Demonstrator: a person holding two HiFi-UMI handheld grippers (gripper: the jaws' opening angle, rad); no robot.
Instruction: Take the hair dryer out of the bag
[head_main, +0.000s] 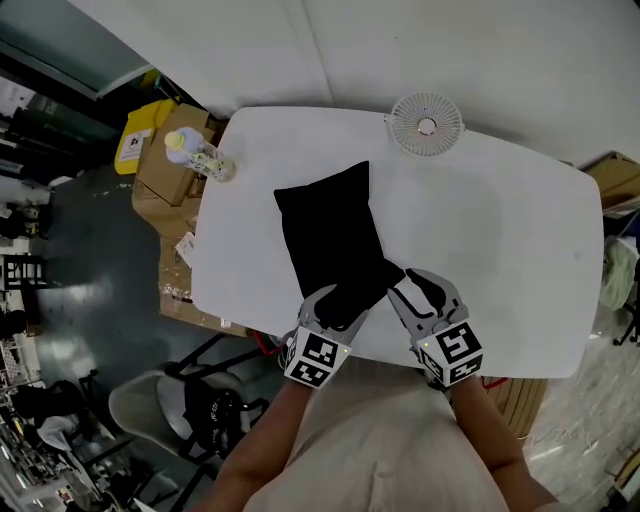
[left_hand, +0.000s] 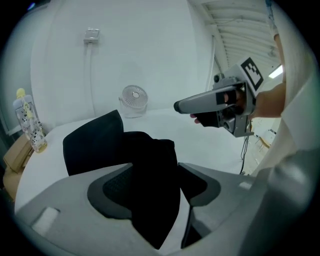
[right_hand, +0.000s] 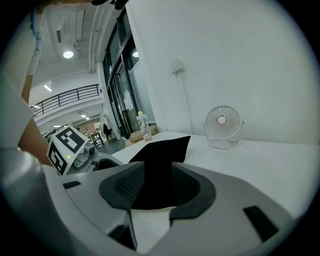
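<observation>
A black fabric bag lies on the white table, its near end at the table's front edge. No hair dryer shows outside the bag. My left gripper is at the bag's near end; in the left gripper view its jaws stand wide open with a fold of the bag between them and a gap beside it. My right gripper is just to the right of it, and in the right gripper view its jaws are shut on the bag's edge.
A small white desk fan stands at the table's far edge. A patterned bottle stands at the far left corner. Cardboard boxes and a chair are on the floor to the left.
</observation>
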